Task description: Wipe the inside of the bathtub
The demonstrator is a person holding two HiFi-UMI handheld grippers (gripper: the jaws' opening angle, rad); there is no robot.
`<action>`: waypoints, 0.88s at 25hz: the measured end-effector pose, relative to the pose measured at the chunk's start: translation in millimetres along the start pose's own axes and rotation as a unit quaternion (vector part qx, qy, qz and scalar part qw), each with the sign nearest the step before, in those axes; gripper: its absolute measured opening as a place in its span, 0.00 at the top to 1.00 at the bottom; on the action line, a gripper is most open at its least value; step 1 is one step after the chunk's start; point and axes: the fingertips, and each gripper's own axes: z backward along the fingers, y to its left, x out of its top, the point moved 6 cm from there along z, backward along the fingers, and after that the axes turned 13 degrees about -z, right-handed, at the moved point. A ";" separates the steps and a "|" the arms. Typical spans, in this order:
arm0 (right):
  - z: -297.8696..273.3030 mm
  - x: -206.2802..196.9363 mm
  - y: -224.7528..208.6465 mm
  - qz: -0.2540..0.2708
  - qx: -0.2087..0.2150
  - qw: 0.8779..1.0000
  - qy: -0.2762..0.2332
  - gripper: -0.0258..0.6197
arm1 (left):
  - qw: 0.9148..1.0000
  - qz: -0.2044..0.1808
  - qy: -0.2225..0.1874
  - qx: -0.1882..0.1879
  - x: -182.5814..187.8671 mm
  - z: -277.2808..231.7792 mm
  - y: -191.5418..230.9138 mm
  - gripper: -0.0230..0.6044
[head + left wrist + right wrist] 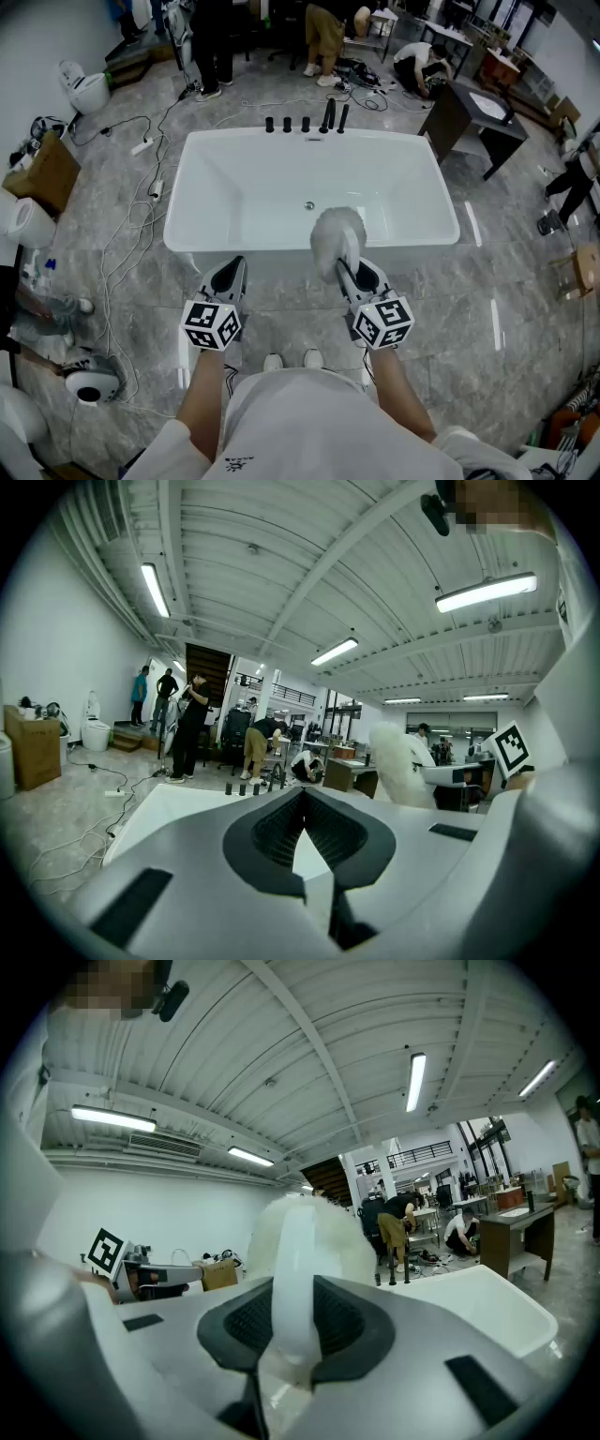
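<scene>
Right hand-held gripper (352,275) clamps fluffy white duster (336,234).

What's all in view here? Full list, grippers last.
bathtub: one, white, centre of the floor, straight ahead
taps: five, black, in a row on the tub's far rim
drain: one, metal, tub bottom
duster: one, fluffy white, over the tub's near rim
toilet: one, white, far left
cardboard box: one, brown, left edge
cables: several, pale, floor left of the tub
vanity: one, dark with a white basin, right of the tub
people: several, background
left gripper: one, grey, jaws together, empty, near the tub's near rim
right gripper: one, grey, clamped on the duster's handle
</scene>
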 end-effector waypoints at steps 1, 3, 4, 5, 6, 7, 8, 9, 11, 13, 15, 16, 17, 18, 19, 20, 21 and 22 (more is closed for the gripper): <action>-0.9 -0.3 -0.1 0.000 -0.001 1.000 -0.001 0.81 | 1.000 -0.002 -0.002 -0.001 2.1 -2.8 0.4 0.95; -1.7 -0.9 -0.2 0.002 -0.001 1.000 -0.002 0.81 | 1.000 -0.007 -0.006 -0.004 6.1 -7.1 0.2 0.94; -1.2 -1.3 -0.4 0.002 -0.001 1.000 -0.002 0.81 | 1.000 -0.008 -0.008 -0.005 7.7 -8.2 -0.8 0.94; 0.0 -1.7 -0.8 0.003 -0.001 1.000 -0.002 0.81 | 1.000 -0.010 -0.009 -0.005 9.0 -8.9 -2.3 0.94; 1.5 -2.0 -1.7 0.003 -0.001 1.000 -0.001 0.81 | 1.000 -0.011 -0.010 -0.005 10.3 -9.6 -4.0 0.94; 2.9 -2.1 -3.0 0.003 -0.001 1.000 0.000 0.81 | 1.000 -0.012 -0.010 -0.005 11.4 -10.6 -5.8 0.94; 4.1 -2.0 -4.9 0.003 -0.001 1.000 0.000 0.81 | 1.000 -0.012 -0.009 -0.005 12.5 -12.2 -7.5 0.94; 4.6 -1.5 -7.0 0.004 -0.002 1.000 0.001 0.81 | 1.000 -0.012 -0.009 -0.005 13.3 -14.0 -8.9 0.94; 5.1 -0.4 -10.3 0.003 -0.001 1.000 0.002 0.81 | 1.000 -0.012 -0.007 -0.005 14.1 -16.5 -10.8 0.94; 6.5 0.8 -13.0 0.000 0.005 1.000 0.001 0.81 | 1.000 -0.014 -0.004 -0.004 14.6 -17.6 -13.1 0.94; 7.0 1.9 -15.4 -0.002 0.012 1.000 0.002 0.81 | 1.000 -0.014 -0.002 -0.002 15.2 -17.9 -15.0 0.95; 6.8 2.0 -16.6 -0.001 0.015 1.000 0.003 0.81 | 1.000 -0.014 -0.002 -0.001 15.2 -18.1 -15.7 0.95; 6.6 1.8 -18.0 0.000 0.018 1.000 0.005 0.81 | 1.000 -0.014 -0.002 0.000 14.9 -18.5 -16.6 0.94; 6.6 1.3 -19.6 -0.001 0.020 1.000 0.006 0.81 | 1.000 -0.014 -0.001 0.001 14.3 -19.0 -17.8 0.94; 6.9 0.8 -21.3 -0.002 0.022 1.000 0.006 0.81 | 1.000 -0.014 -0.001 0.001 13.5 -19.4 -19.2 0.94; 7.2 0.6 -23.0 -0.003 0.024 1.000 0.006 0.81 | 1.000 -0.014 0.000 0.002 12.8 -19.8 -20.2 0.94; 7.4 0.9 -24.6 -0.005 0.026 1.000 0.005 0.81 | 1.000 -0.015 0.002 0.004 12.3 -20.1 -20.7 0.94; 7.4 1.6 -26.2 -0.008 0.028 1.000 0.004 0.81 | 1.000 -0.015 0.003 0.006 11.9 -20.1 -20.7 0.94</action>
